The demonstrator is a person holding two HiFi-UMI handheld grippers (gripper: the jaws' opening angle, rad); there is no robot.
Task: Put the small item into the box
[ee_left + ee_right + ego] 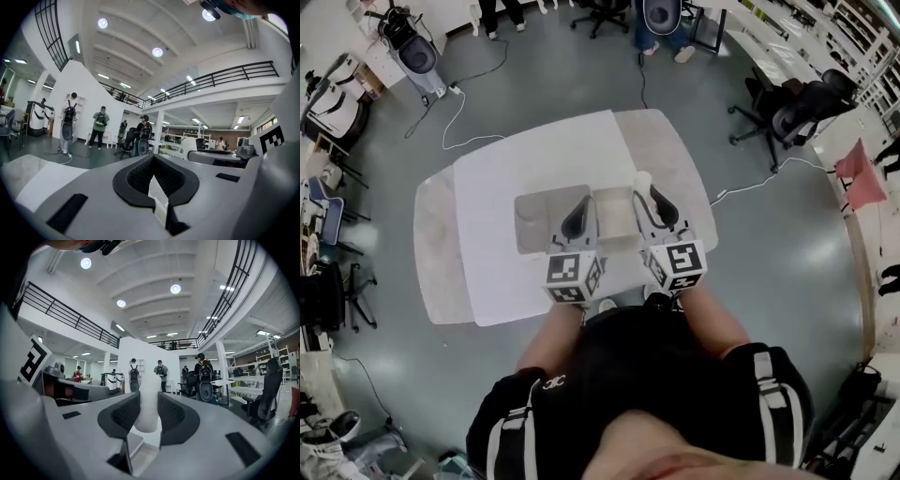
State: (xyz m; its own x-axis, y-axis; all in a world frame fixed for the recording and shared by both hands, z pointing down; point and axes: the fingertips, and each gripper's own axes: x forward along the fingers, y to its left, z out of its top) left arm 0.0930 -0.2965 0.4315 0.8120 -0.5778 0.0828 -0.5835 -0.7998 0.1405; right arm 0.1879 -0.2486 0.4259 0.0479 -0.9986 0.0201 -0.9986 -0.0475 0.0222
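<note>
An open cardboard box with spread flaps stands on the white-covered table. The small item is a white upright cylinder, and my right gripper is shut on it with a dark pad pressing on each side. In the head view the small item sticks out of the right gripper at the box's right rim. My left gripper lies over the box's left flap. Its jaws meet at the tips; I cannot tell whether cardboard is pinched between them.
The table's bare stone top shows round the cloth. Cables trail over the grey floor. Office chairs stand to the right, machines and racks to the left. Several people stand far off in the hall.
</note>
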